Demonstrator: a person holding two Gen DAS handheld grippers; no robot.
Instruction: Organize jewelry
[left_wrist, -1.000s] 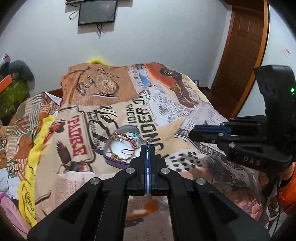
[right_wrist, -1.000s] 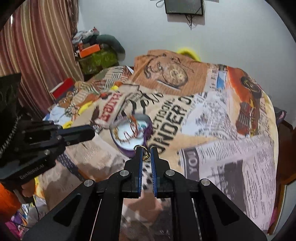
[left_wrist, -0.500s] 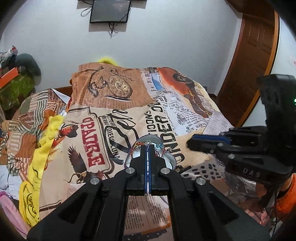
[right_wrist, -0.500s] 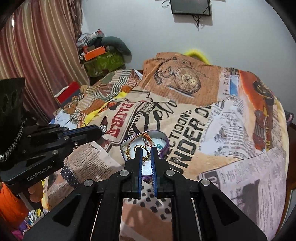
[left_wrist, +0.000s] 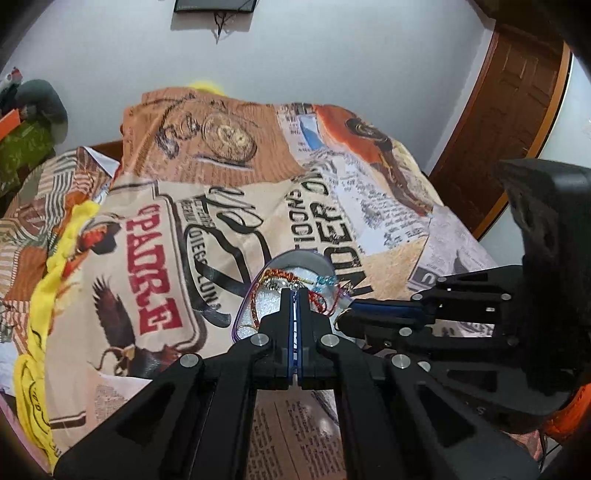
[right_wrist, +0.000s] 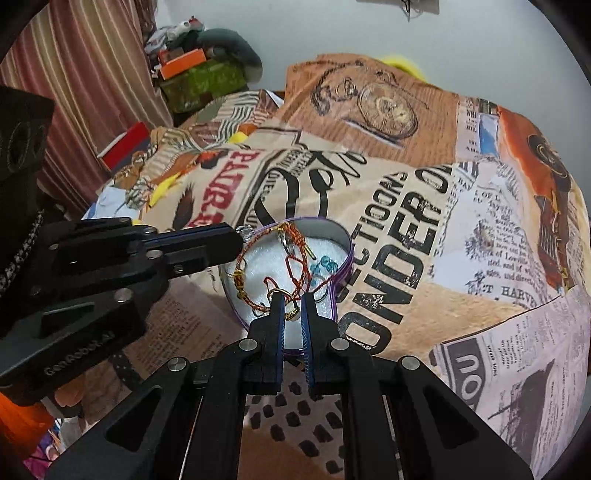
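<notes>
A round purple tin (right_wrist: 341, 240) with a white lining sits on the printed bedspread; it also shows in the left wrist view (left_wrist: 295, 260). Inside it lie a red-gold bracelet (right_wrist: 258, 284) and blue beads (right_wrist: 325, 264). My right gripper (right_wrist: 290, 301) is shut on a gold ring (right_wrist: 286, 295) just above the tin's near rim. My left gripper (left_wrist: 294, 291) is shut on a small silver ring (right_wrist: 244, 232), held over the tin's left rim. The silver ring is barely visible in the left wrist view.
The bedspread (right_wrist: 424, 221) covers the whole bed. A yellow cloth (left_wrist: 48, 277) lies along its left side. Boxes and clutter (right_wrist: 199, 74) stand by the striped curtain. A wooden door (left_wrist: 517, 92) is at the far right.
Both grippers have moved forward and down to the tin, each still holding its ring. The tin now lies directly under both fingertips.
</notes>
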